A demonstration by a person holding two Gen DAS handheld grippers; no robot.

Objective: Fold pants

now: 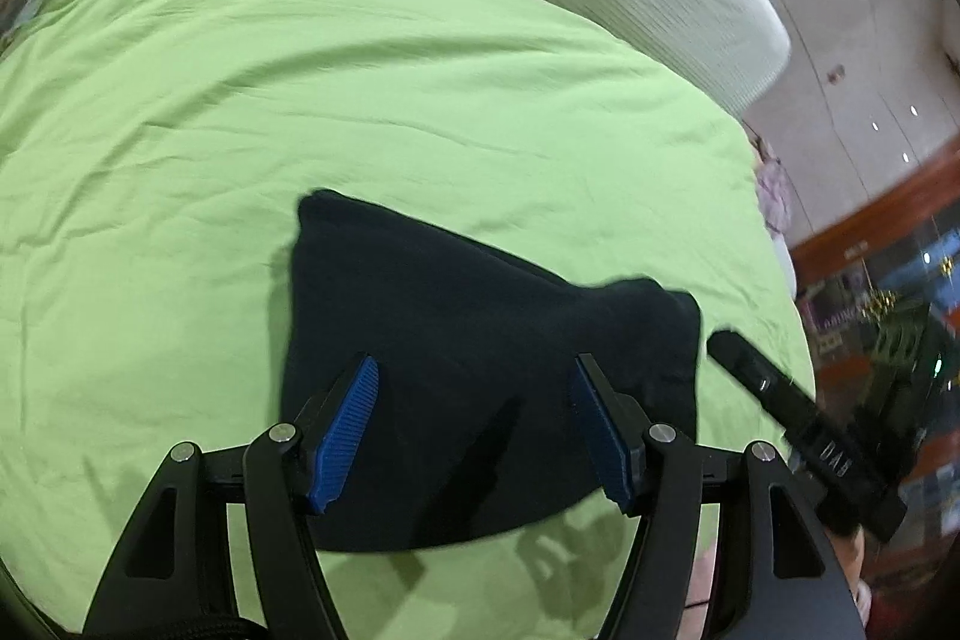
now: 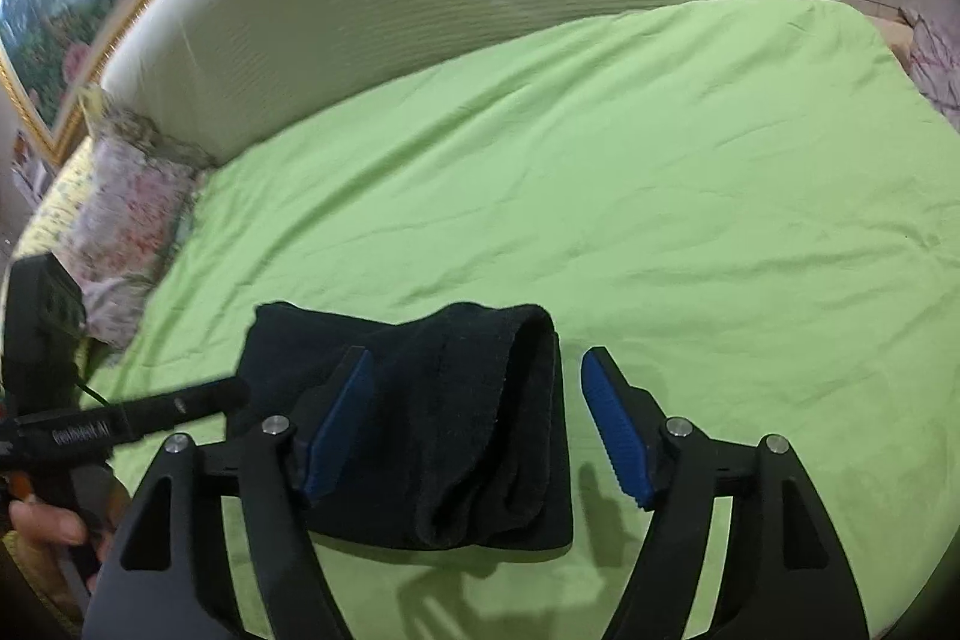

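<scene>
Blue-padded fingers of the left gripper (image 1: pixel 474 430) stand spread wide and empty above the folded black pants (image 1: pixel 468 358), which lie as a compact dark bundle on the near part of the green bedsheet (image 1: pixel 300 100); seen from the left wrist, the bundle's long axis appears to run from a far-left corner toward a bunched near-right end, beside which the right gripper (image 1: pixel 780 400) shows only as a black bar, its state unreadable here. From the right wrist, the right gripper (image 2: pixel 477 424) is likewise spread and holds nothing, its left pad over the cloth and its right pad over bare sheet. Here the pants lie near and left of centre, a rolled, open-looking edge on their right side, the bundle running roughly near to far. Likely risks: that loose rolled edge springing open, or a closing pad snagging only the top layer and dragging the stack askew.
</scene>
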